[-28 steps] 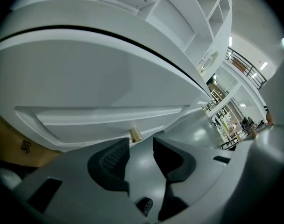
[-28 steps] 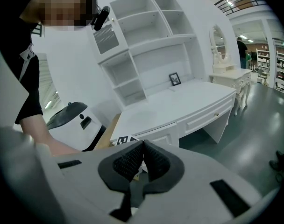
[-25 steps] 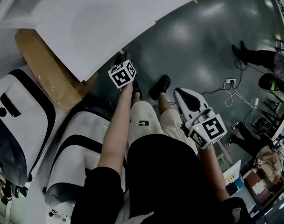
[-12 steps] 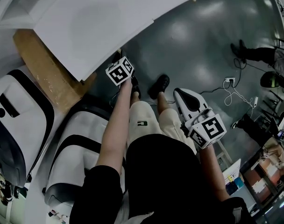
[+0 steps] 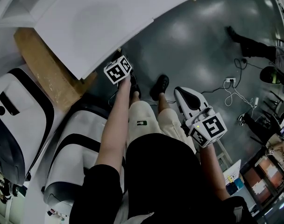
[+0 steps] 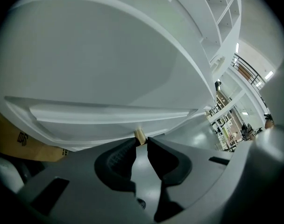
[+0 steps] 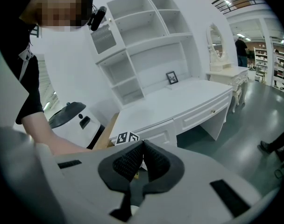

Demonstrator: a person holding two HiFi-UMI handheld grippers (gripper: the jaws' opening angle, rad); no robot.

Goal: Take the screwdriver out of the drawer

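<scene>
The white desk point(image 5: 100, 22) has its drawer front point(image 6: 109, 113) right before my left gripper point(image 6: 140, 141). A small tan drawer knob point(image 6: 140, 136) sits between the fingertips, and the closing jaws touch it on both sides. From the head view only the left gripper's marker cube point(image 5: 117, 70) shows at the desk edge. That cube point(image 7: 127, 137) also shows in the right gripper view. My right gripper point(image 7: 143, 146) is shut with nothing in it, held low beside my right leg point(image 5: 205, 129). No screwdriver is visible and the drawer is closed.
A cardboard box point(image 5: 48, 73) and two white-and-black machines point(image 5: 20, 120) stand left of the desk. A power strip with cables point(image 5: 230, 85) lies on the grey floor. A bystander's legs point(image 5: 249, 43) are at the upper right. White shelves point(image 7: 142, 45) rise over the desk.
Both grippers keep their places. The bystander's feet at the upper right have shifted.
</scene>
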